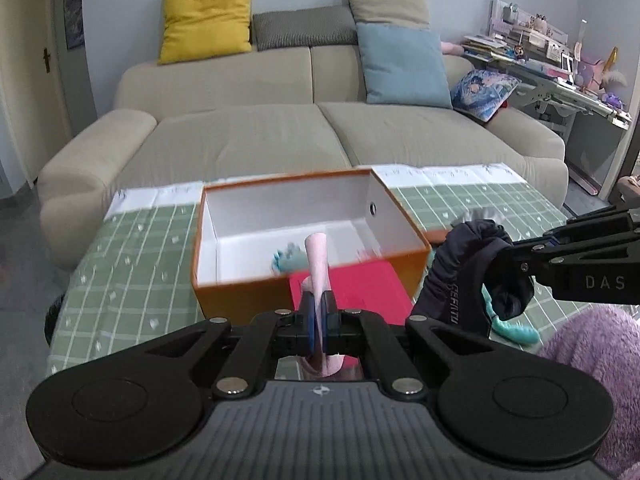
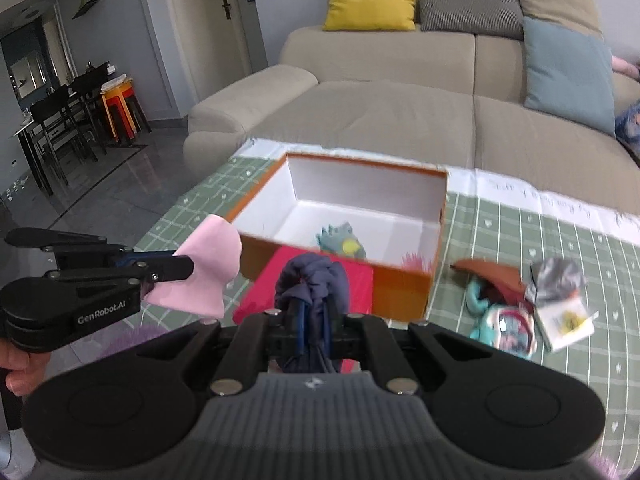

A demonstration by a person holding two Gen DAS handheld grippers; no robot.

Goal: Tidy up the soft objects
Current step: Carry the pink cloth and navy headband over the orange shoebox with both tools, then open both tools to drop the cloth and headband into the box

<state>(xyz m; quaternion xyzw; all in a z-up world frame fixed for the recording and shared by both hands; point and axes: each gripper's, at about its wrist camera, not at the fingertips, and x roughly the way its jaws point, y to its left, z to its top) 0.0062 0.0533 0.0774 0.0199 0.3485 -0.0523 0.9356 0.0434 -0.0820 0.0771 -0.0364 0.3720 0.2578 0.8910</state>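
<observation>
A: The left gripper point(image 1: 318, 316) has its fingers clamped on a pink cloth point(image 1: 316, 258); the right gripper point(image 2: 312, 316) pinches a dark garment point(image 2: 312, 280), both just short of the orange box point(image 2: 404, 292).

B: Risk?

A: Thin grips. Either could slip onto the tabletop point(image 2: 560, 232), or catch the box's near wall.

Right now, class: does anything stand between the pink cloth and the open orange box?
Nothing visible does. The pink cloth, gripped by the left gripper, hangs just short of the orange box, whose top is open.
</observation>
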